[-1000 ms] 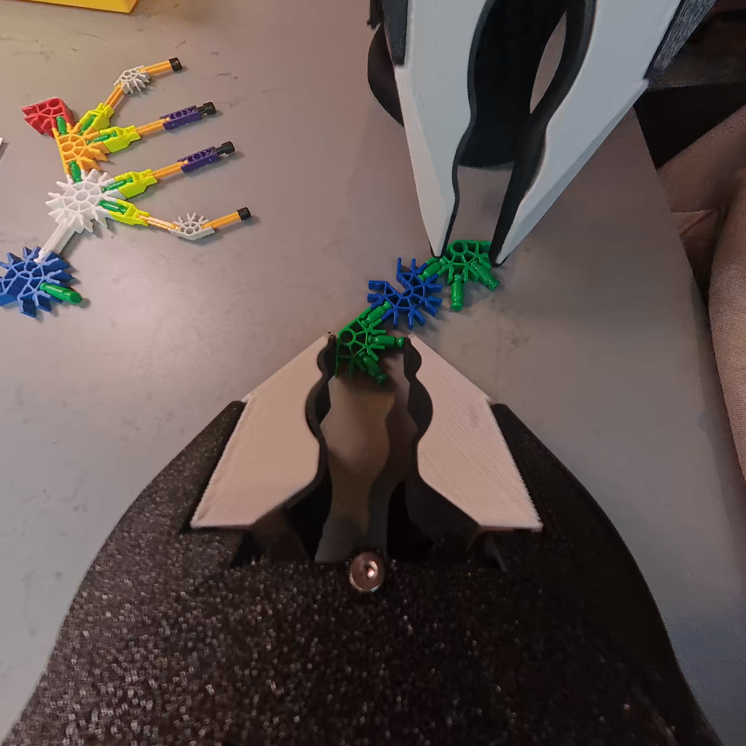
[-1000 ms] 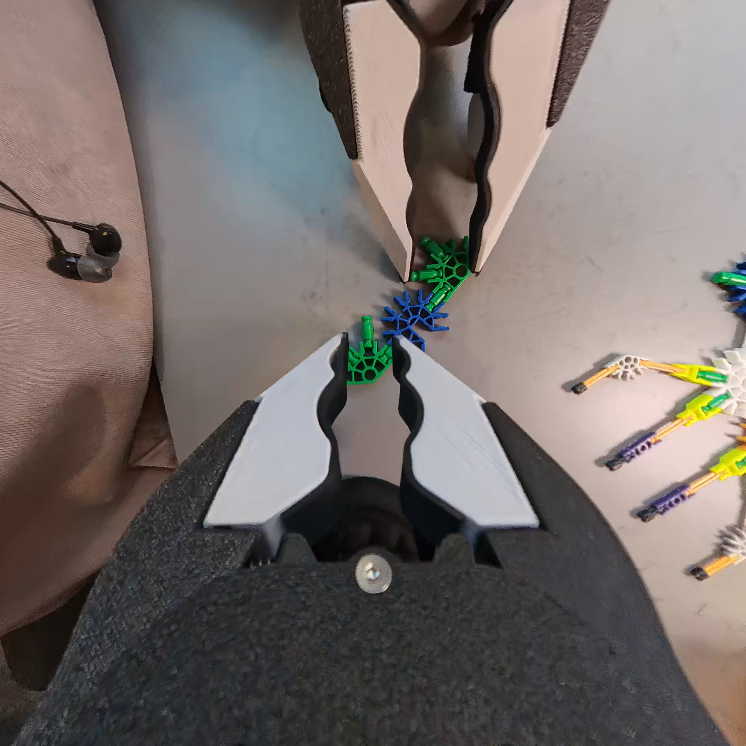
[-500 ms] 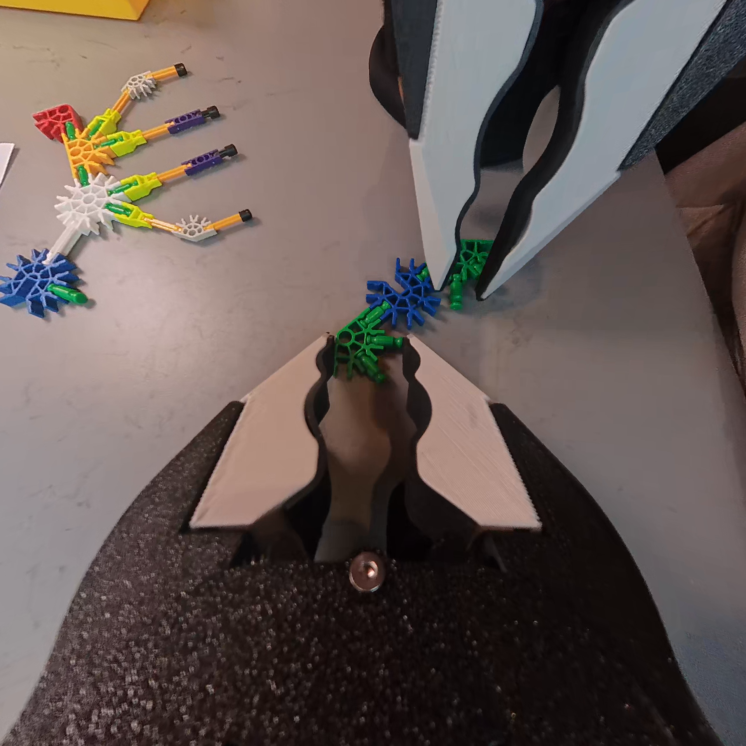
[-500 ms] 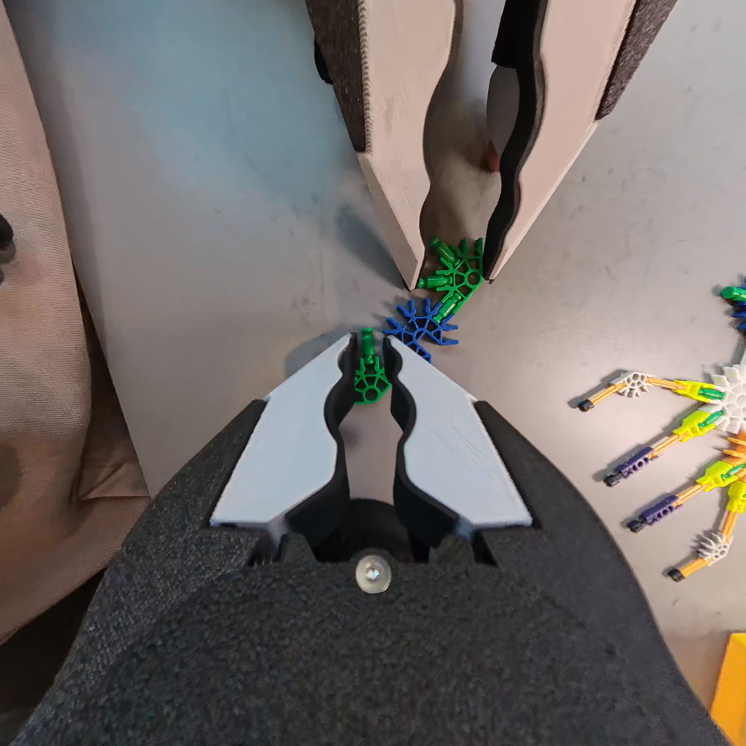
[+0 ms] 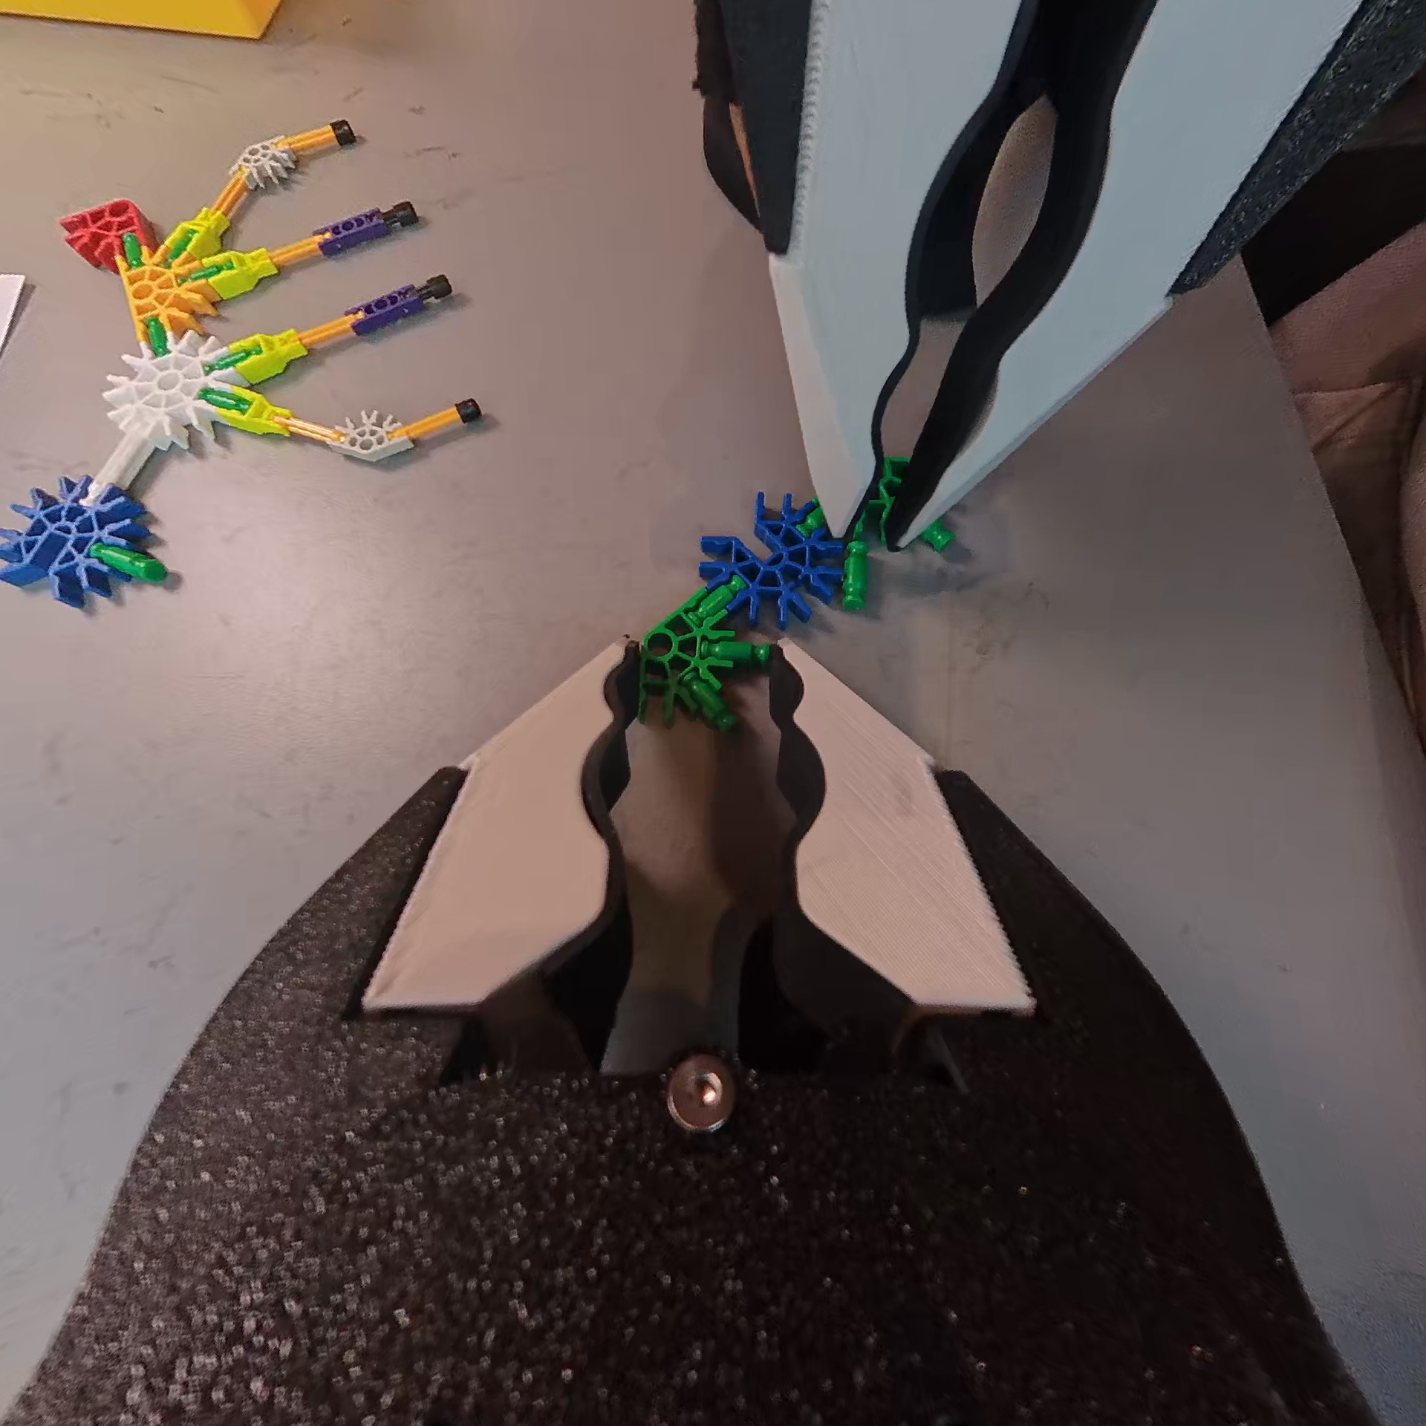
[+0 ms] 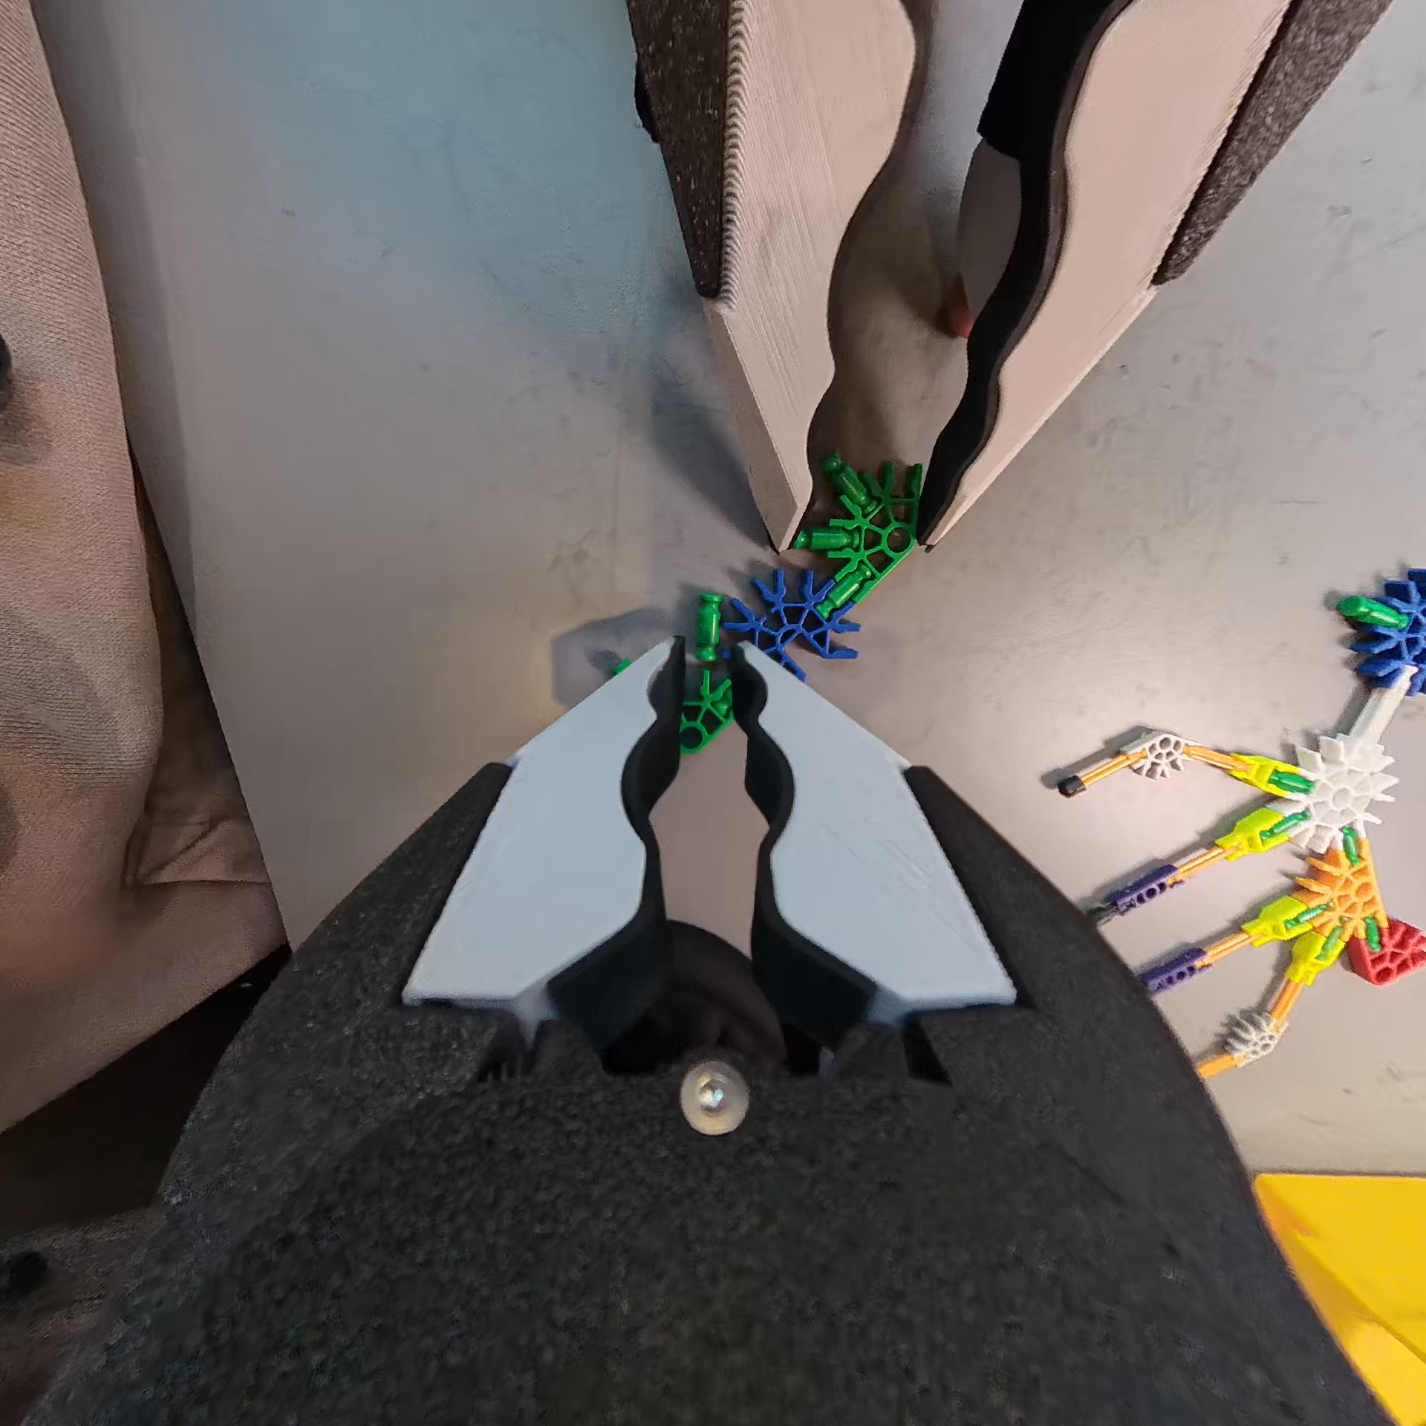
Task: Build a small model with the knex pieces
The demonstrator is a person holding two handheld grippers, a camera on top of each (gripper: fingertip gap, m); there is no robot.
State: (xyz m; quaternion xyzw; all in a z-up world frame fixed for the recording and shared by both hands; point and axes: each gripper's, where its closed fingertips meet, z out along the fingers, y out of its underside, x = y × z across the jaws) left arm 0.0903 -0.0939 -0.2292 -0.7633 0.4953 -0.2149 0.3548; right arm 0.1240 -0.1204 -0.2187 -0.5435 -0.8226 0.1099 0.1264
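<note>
While the left claw (image 5: 702,656) stands parted around one green fan connector (image 5: 679,670) on the grey worktop (image 5: 386,733), the right claw (image 6: 706,656) is nearly closed, pinching the other green fan connector (image 6: 706,714). A blue snowflake connector (image 5: 775,563) links the two between the claw tips. That small chain counts three connectors and several short green rods. Beyond the right claw's outer side the worktop's edge runs close, with tan fabric (image 6: 69,617) past it. To the left claw's far left lies a separate multicoloured assembly (image 5: 185,363), well apart, with open worktop between. A yellow object (image 6: 1358,1296) sits near the right claw's base.
</note>
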